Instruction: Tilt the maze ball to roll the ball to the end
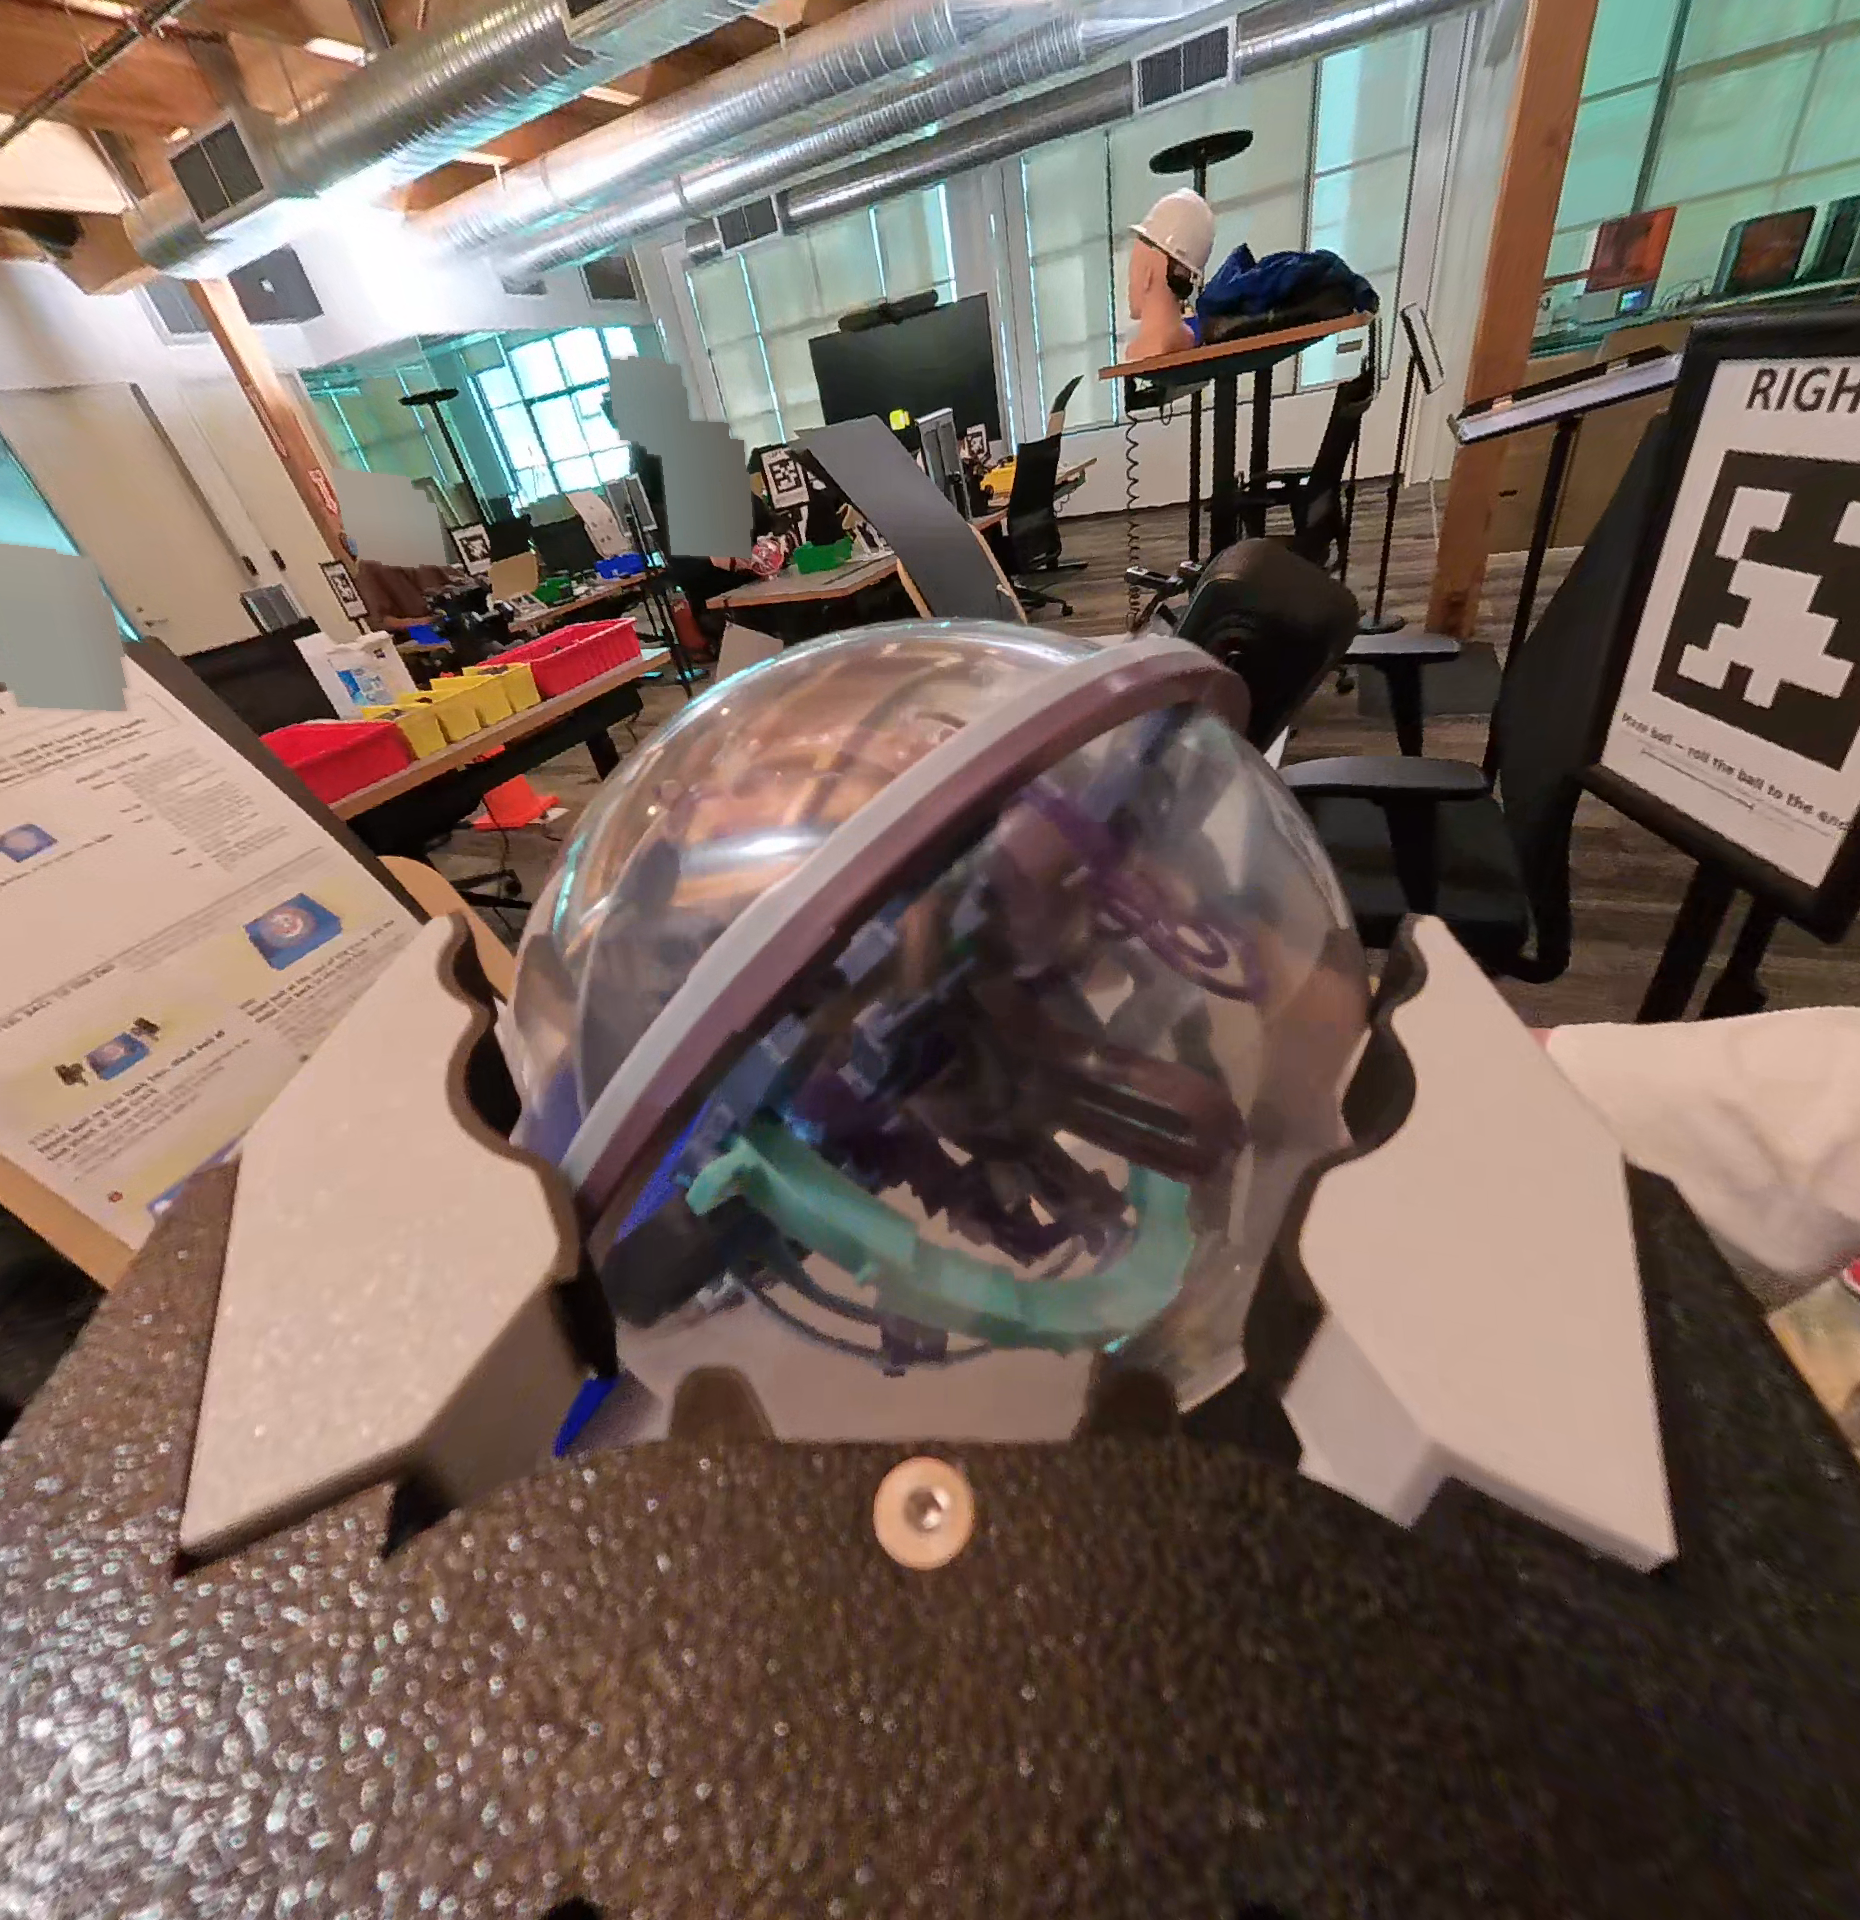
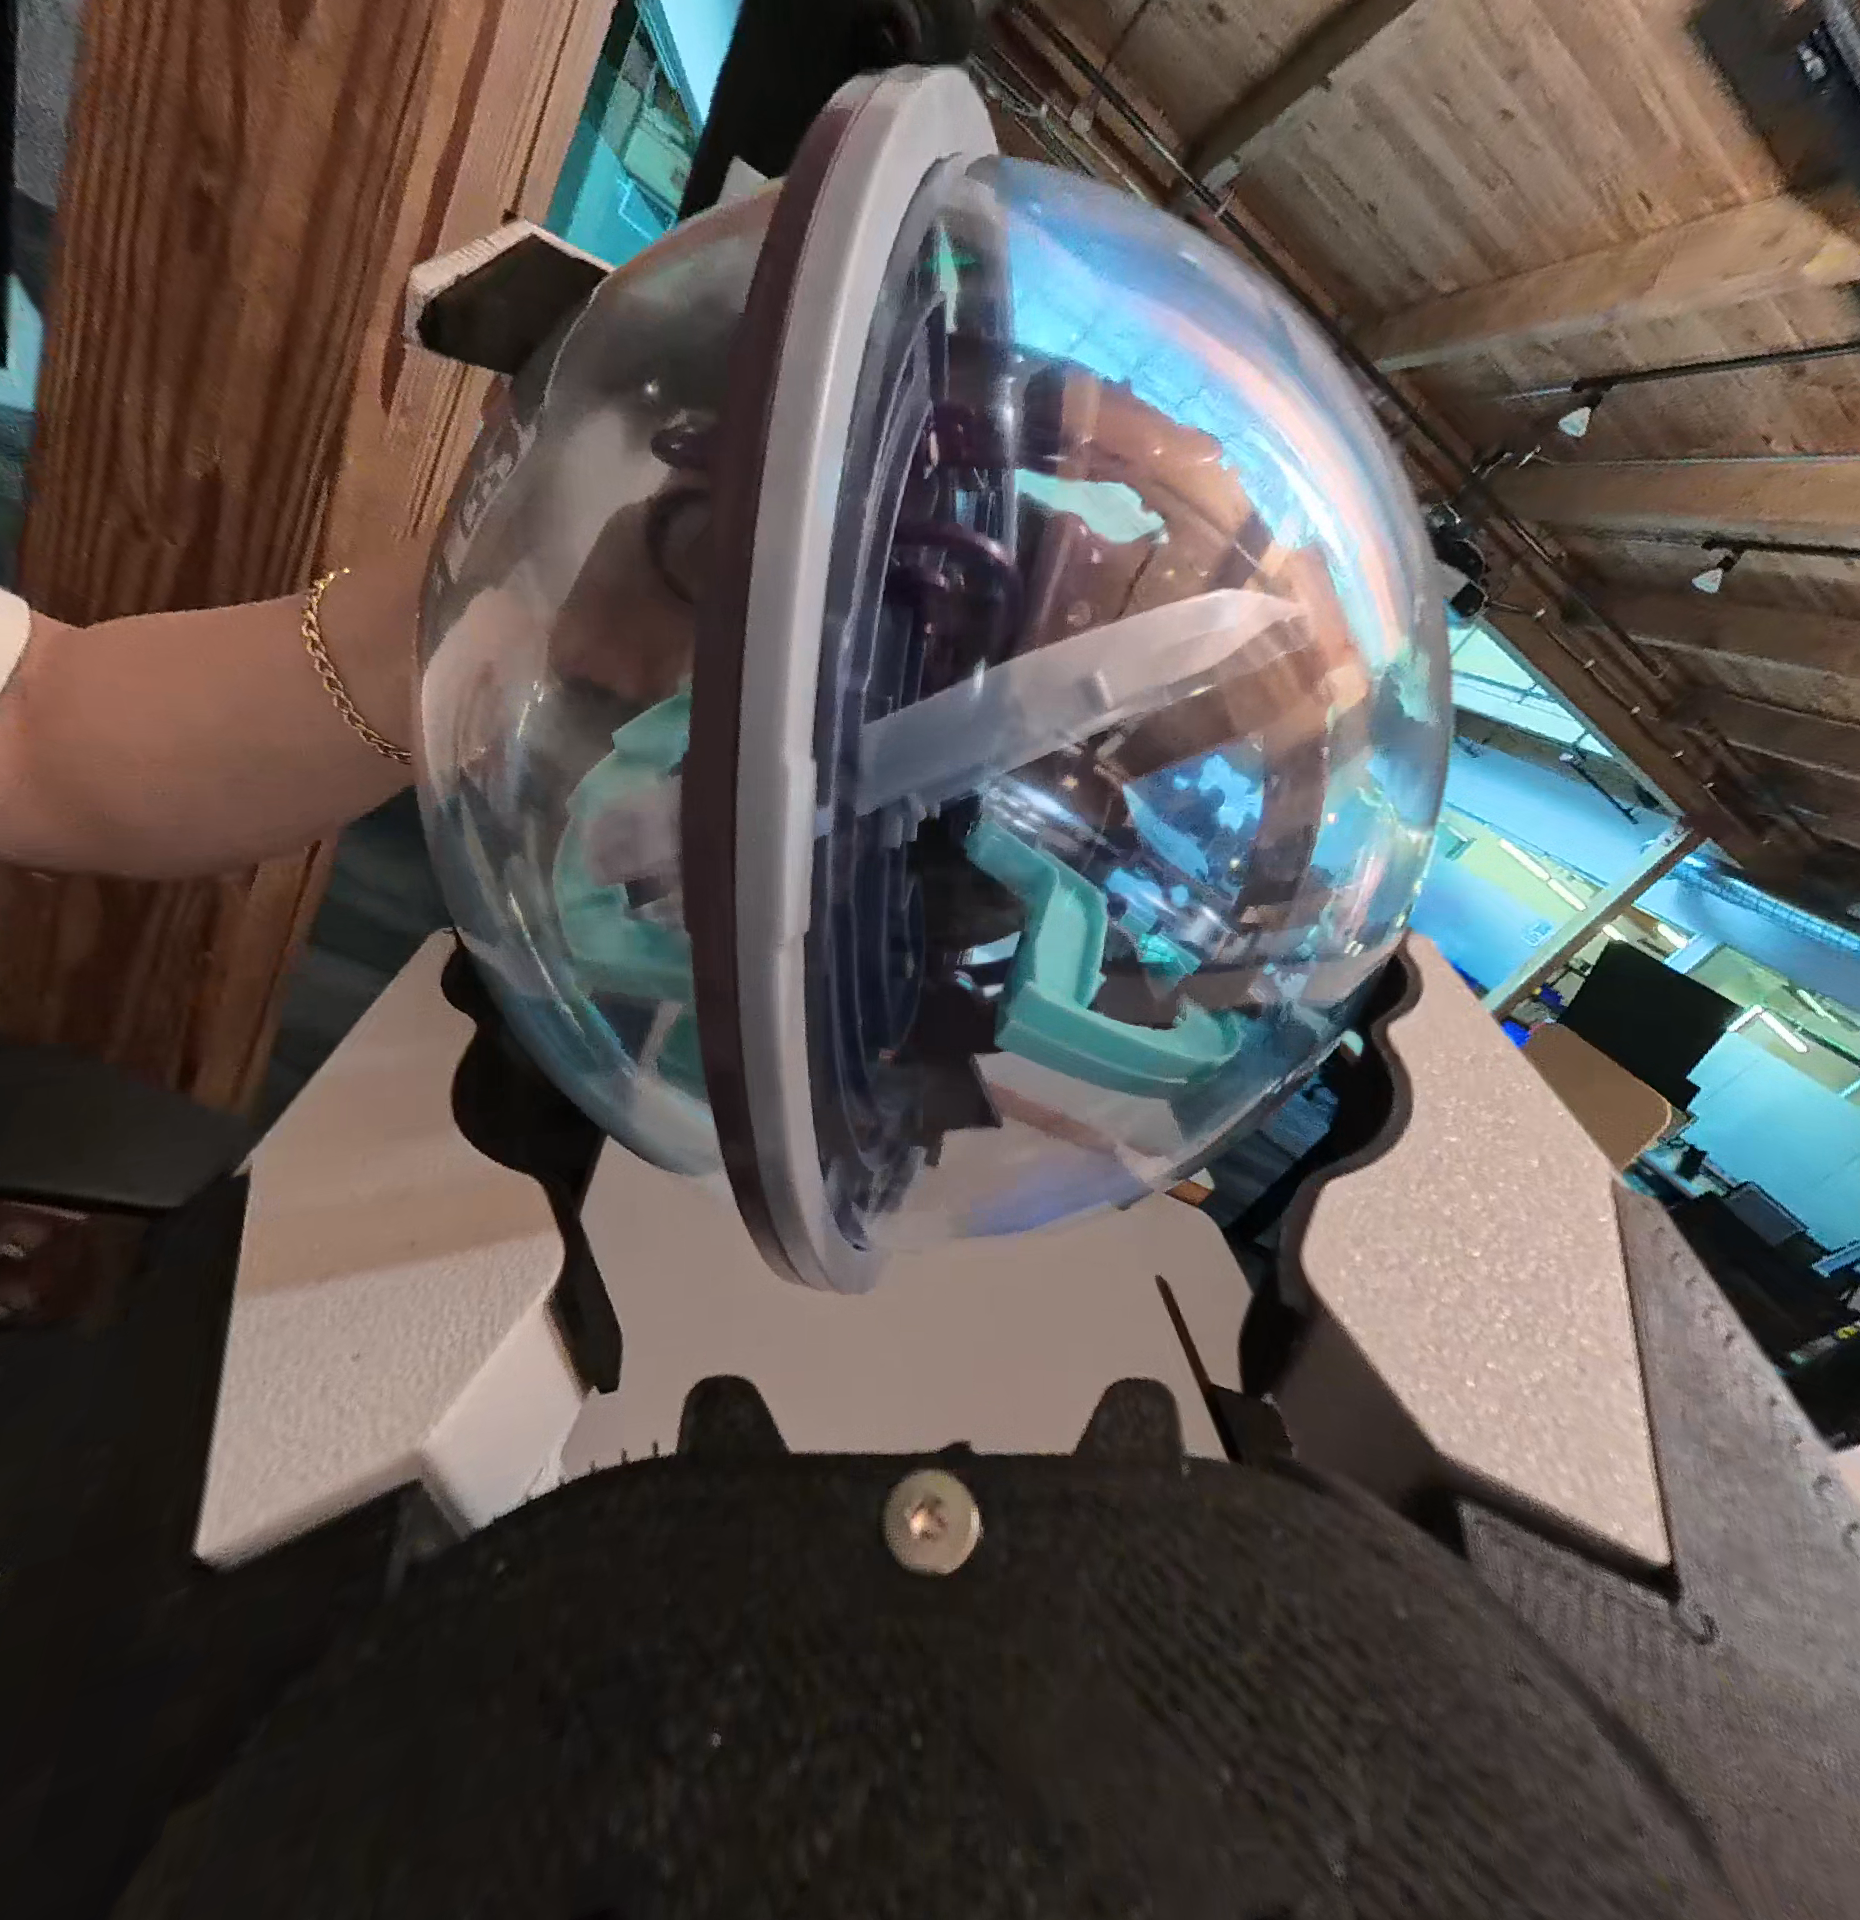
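Observation:
The maze ball (image 1: 936, 935) is a clear sphere with a grey and purple band around its middle and teal, purple and brown tracks inside. It is held up in the air. My left gripper (image 1: 931, 977) is shut on it, with a grey finger (image 1: 406, 1143) pressed against each side. In the right wrist view the maze ball (image 2: 1009, 675) fills the centre with its band nearly upright. My right gripper (image 2: 931, 997) is shut on it too. The left gripper's finger (image 2: 490, 281) touches the sphere's far side, beside a person's wrist (image 2: 178, 717). I cannot make out the small ball inside.
An instruction sheet (image 1: 126, 935) stands at the left and a framed marker sign (image 1: 1767, 623) on a stand at the right. A black office chair (image 1: 1425, 831) is behind the sphere. Tables with red and yellow bins (image 1: 469, 696) stand farther back. A wooden post (image 2: 230, 364) is close by.

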Demonstrator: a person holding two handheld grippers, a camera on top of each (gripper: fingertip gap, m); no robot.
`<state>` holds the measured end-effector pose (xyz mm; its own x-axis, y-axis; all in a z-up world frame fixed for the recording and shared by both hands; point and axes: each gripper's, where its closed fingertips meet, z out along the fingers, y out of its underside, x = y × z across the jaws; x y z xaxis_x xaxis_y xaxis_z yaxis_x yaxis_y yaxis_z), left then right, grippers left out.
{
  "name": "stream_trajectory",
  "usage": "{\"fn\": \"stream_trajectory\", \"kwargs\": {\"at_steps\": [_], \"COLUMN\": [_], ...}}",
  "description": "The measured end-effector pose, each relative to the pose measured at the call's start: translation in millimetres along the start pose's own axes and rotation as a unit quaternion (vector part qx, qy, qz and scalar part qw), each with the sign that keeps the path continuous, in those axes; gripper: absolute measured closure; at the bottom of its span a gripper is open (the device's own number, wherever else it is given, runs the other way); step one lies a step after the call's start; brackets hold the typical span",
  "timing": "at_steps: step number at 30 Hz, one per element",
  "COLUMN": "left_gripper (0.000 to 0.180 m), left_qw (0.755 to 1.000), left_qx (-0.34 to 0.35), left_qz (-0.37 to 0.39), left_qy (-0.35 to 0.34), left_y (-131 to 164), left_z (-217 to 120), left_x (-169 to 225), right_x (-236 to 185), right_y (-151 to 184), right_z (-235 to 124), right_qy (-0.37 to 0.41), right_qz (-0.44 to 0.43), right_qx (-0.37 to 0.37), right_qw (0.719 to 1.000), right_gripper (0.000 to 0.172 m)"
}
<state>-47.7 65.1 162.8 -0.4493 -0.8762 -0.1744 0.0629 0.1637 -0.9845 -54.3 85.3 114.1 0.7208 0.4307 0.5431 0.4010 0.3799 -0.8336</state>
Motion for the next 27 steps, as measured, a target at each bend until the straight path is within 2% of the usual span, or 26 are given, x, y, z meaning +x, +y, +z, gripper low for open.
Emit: {"fn": "stream_trajectory", "kwargs": {"at_steps": [3, 6, 11, 15, 17, 18, 19, 20, 21, 22, 23, 24, 27], "left_gripper": [0.023, 0.023, 0.023, 0.023, 0.023, 0.023, 0.023, 0.024, 0.024, 0.023, 0.023, 0.023, 0.023], "left_qw": [0.999, 0.998, 0.987, 0.962, 0.947, 0.943, 0.944, 0.956, 0.972, 0.982, 0.983, 0.98, 0.969], "left_qx": [0.012, 0.042, 0.118, 0.171, 0.201, 0.214, 0.222, 0.222, 0.207, 0.185, 0.17, 0.17, 0.213], "left_qz": [0.033, 0.04, 0.104, 0.211, 0.244, 0.248, 0.237, 0.189, 0.108, 0.02, -0.056, -0.103, -0.123], "left_qy": [-0.003, 0.015, 0.019, 0.038, 0.05, 0.053, 0.05, 0.023, -0.02, -0.044, -0.039, -0.017, 0.005], "left_y": [-2.4, -13.4, -51.2, -73.9, -81.4, -85.2, -88.0, -89.6, -82.9, -65.6, -45.3, -28.7, -2.6], "left_z": [0.3, -2.6, -11.5, -27.0, -35.7, -39.1, -38.1, -29.7, -17.6, -6.7, -0.3, 2.2, 0.2], "left_x": [3.0, 13.3, 38.8, 88.9, 116.0, 125.8, 124.5, 99.0, 55.5, 15.5, -6.2, -9.8, -2.4], "right_x": [1.1, -1.9, -9.1, -38.6, -57.2, -63.8, -59.9, -35.9, -4.2, 17.2, 23.9, 22.0, 10.2], "right_y": [-2.0, -21.2, -63.6, -107.2, -126.4, -134.5, -137.8, -128.9, -104.5, -76.1, -57.4, -50.3, -37.0], "right_z": [-1.2, -5.6, -12.3, -23.9, -31.2, -34.2, -35.1, -31.4, -23.2, -16.1, -14.3, -17.5, -23.9], "right_qy": [0.004, 0.005, -0.005, 0.005, 0.01, 0.009, 0.004, 0.0, -0.004, 0.003, 0.02, 0.036, 0.046], "right_qz": [-0.029, -0.054, -0.1, -0.217, -0.244, -0.235, -0.191, -0.082, 0.06, 0.166, 0.216, 0.229, 0.222], "right_qx": [0.005, 0.032, 0.061, 0.133, 0.169, 0.192, 0.227, 0.251, 0.244, 0.224, 0.223, 0.242, 0.268], "right_qw": [1.0, 0.998, 0.993, 0.967, 0.955, 0.953, 0.955, 0.964, 0.968, 0.96, 0.95, 0.942, 0.936], "right_gripper": [0.015, 0.015, 0.014, 0.014, 0.014, 0.014, 0.014, 0.013, 0.014, 0.014, 0.014, 0.014, 0.014]}}
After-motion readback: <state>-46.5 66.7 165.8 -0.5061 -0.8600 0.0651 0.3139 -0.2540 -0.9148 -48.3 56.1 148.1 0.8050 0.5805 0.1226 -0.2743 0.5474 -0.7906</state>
